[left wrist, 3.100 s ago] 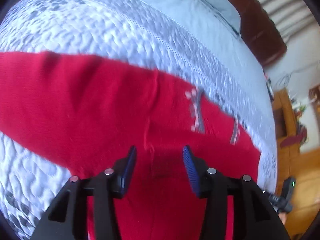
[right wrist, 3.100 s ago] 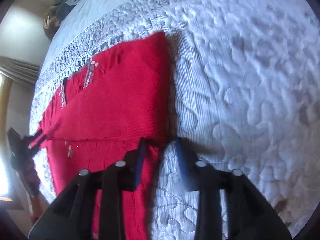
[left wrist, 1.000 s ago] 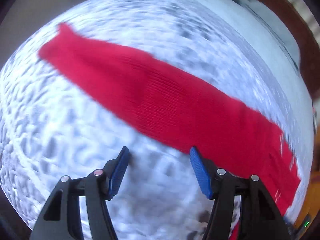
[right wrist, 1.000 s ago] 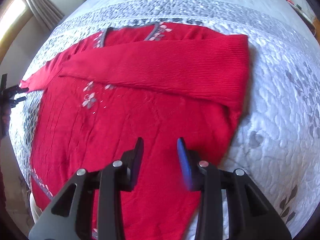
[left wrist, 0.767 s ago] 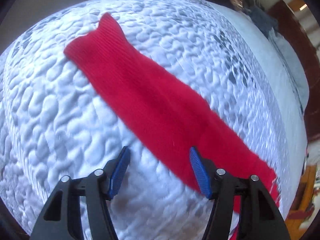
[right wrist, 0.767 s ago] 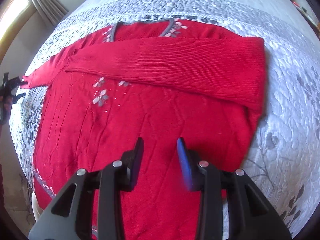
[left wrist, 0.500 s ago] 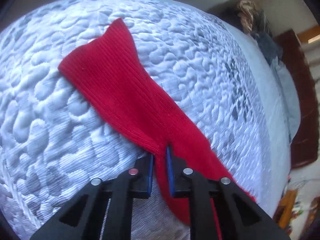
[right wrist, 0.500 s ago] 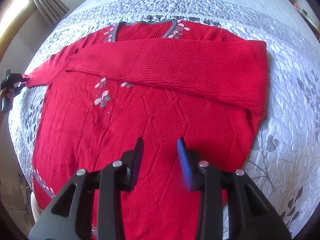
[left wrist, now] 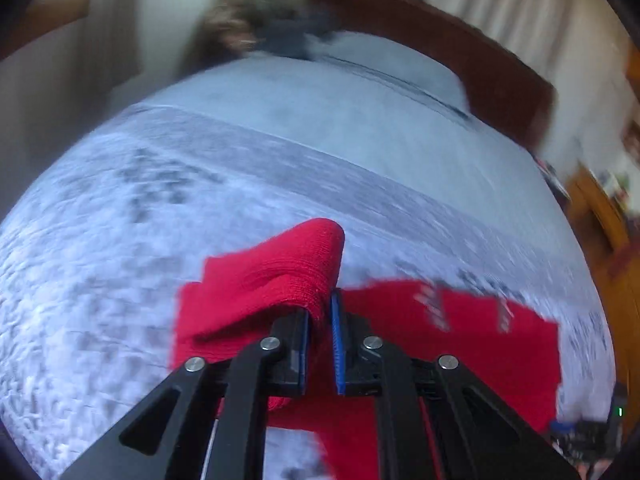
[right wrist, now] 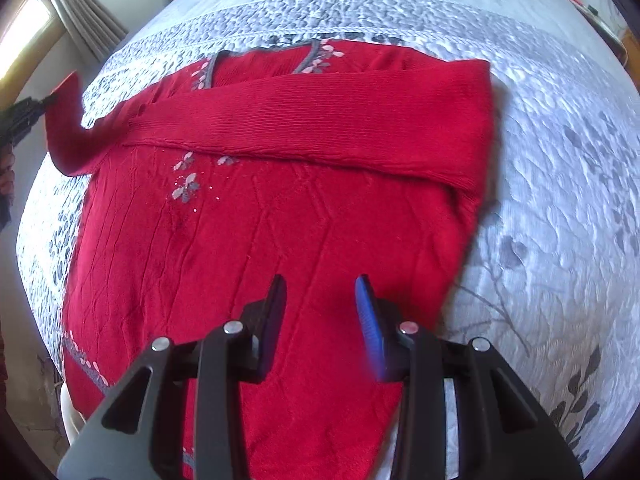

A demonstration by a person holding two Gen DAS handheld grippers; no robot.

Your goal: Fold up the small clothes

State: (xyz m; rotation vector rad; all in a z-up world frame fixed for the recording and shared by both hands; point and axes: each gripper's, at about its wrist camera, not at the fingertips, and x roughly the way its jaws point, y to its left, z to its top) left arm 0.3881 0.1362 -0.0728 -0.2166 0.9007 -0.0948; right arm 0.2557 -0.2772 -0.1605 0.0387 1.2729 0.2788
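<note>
The left gripper (left wrist: pixel 320 322) has its fingers pinched tight on the red sleeve (left wrist: pixel 280 276), lifting it off the quilted bed (left wrist: pixel 120 220). The right gripper (right wrist: pixel 320 308) hovers with its fingers parted and holding nothing above the red sweater (right wrist: pixel 240 260), which lies flat on the bed's middle, neckline toward the headboard (left wrist: pixel 460 48) — its other sleeve (right wrist: pixel 340 116) folded across the chest.
</note>
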